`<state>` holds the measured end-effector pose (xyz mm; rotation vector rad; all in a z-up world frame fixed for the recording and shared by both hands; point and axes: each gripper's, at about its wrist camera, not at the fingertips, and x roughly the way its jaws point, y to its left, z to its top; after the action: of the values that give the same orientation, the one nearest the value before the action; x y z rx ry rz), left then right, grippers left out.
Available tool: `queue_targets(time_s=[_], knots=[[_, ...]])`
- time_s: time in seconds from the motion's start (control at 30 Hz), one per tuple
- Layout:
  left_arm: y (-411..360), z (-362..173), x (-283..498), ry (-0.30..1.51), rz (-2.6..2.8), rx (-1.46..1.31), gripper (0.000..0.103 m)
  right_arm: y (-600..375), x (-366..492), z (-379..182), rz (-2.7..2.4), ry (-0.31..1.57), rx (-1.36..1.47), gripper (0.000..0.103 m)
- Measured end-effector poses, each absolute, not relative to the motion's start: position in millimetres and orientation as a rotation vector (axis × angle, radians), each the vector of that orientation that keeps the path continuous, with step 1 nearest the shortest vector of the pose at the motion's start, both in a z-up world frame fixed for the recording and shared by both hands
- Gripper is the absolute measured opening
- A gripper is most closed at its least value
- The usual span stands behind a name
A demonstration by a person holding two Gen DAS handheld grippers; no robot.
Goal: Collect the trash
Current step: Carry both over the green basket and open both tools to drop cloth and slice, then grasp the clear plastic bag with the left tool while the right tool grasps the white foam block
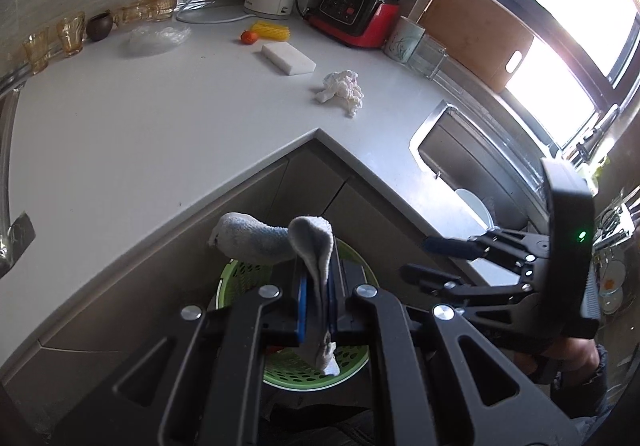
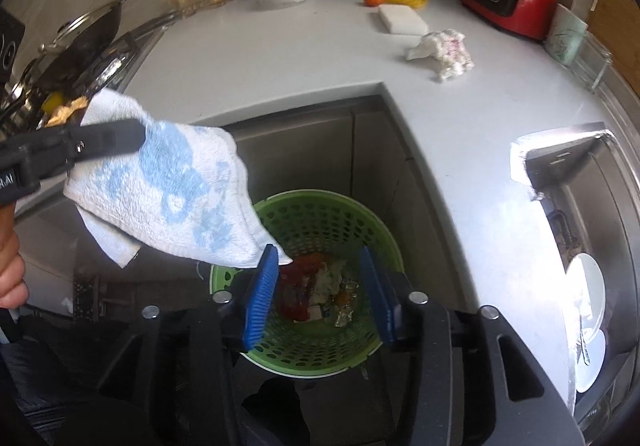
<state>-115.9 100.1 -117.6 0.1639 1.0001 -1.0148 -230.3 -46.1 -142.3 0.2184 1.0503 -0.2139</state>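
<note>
Kitchen corner, white surface (image 1: 160,134): left gripper (image 1: 316,306) clamped on soft cloth (image 2: 172,186) over green basket (image 2: 320,214), lower centre; right gripper (image 2: 320,294) parted, empty; crumpled tissue (image 1: 342,90), upper right, light, compressible, best pinched across its bulk

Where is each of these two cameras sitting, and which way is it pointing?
Left wrist: on the left gripper, looking down along its fingers, shut on a cloth, past the countertop corner; the right gripper enters from the right.
Right wrist: on the right gripper, jaws open, looking down into the green basket; the left gripper and a hand show at left.
Shared: basket, cloth, countertop, crumpled tissue, red blender.
</note>
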Motion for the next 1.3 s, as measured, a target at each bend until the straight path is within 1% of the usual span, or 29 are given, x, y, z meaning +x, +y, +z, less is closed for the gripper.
queue_targets(time_s=[0.2, 0.3, 0.43, 0.5, 0.53, 0.57, 0.6, 0.63, 0.67, 0.7, 0.77, 0.8, 0.87, 0.97, 1.13, 1.2, 1.3], knots=[[86, -127, -121, 1.023, -1.040, 0.236, 0.007, -49, -240, -132, -0.287, 1.037, 0.200, 0.057], [72, -144, -124, 1.073, -1.052, 0.291, 0.007, -51, -252, -124, -0.318, 1.015, 0.215, 0.063], [52, -174, -128, 1.197, -1.070, 0.342, 0.009, -54, -269, -113, -0.359, 0.986, 0.233, 0.065], [49, -182, -129, 1.233, -1.050, 0.350, 0.028, -57, -275, -110, -0.375, 0.978, 0.243, 0.065], [48, -183, -131, 1.232, -1.040, 0.354, 0.036, -59, -278, -109, -0.383, 0.974, 0.248, 0.065], [48, -181, -132, 1.219, -1.028, 0.357, 0.050, -60, -281, -108, -0.393, 0.971, 0.252, 0.065], [49, -176, -134, 1.182, -1.017, 0.360, 0.058, -61, -283, -108, -0.400, 0.969, 0.255, 0.065], [51, -172, -135, 1.160, -1.013, 0.362, 0.062, -62, -285, -108, -0.405, 0.966, 0.259, 0.065], [52, -167, -136, 1.137, -1.007, 0.367, 0.073, -63, -286, -107, -0.408, 0.964, 0.266, 0.065], [53, -163, -136, 1.120, -0.993, 0.374, 0.081, -64, -288, -107, -0.409, 0.960, 0.274, 0.065], [55, -154, -134, 1.085, -0.955, 0.390, 0.085, -64, -290, -107, -0.410, 0.954, 0.282, 0.065], [56, -152, -132, 1.080, -0.943, 0.396, 0.089, -65, -289, -107, -0.410, 0.951, 0.284, 0.065], [59, -144, -127, 1.067, -0.900, 0.405, 0.092, -64, -290, -104, -0.407, 0.939, 0.281, 0.066], [65, -133, -117, 1.053, -0.865, 0.371, 0.094, -64, -288, -99, -0.401, 0.919, 0.279, 0.069], [80, -115, -99, 1.015, -0.782, 0.321, 0.095, -67, -280, -88, -0.393, 0.896, 0.272, 0.070], [84, -110, -91, 1.004, -0.755, 0.307, 0.095, -71, -275, -84, -0.394, 0.887, 0.281, 0.073], [89, -103, -71, 0.986, -0.706, 0.285, 0.095, -80, -264, -79, -0.403, 0.878, 0.300, 0.074]])
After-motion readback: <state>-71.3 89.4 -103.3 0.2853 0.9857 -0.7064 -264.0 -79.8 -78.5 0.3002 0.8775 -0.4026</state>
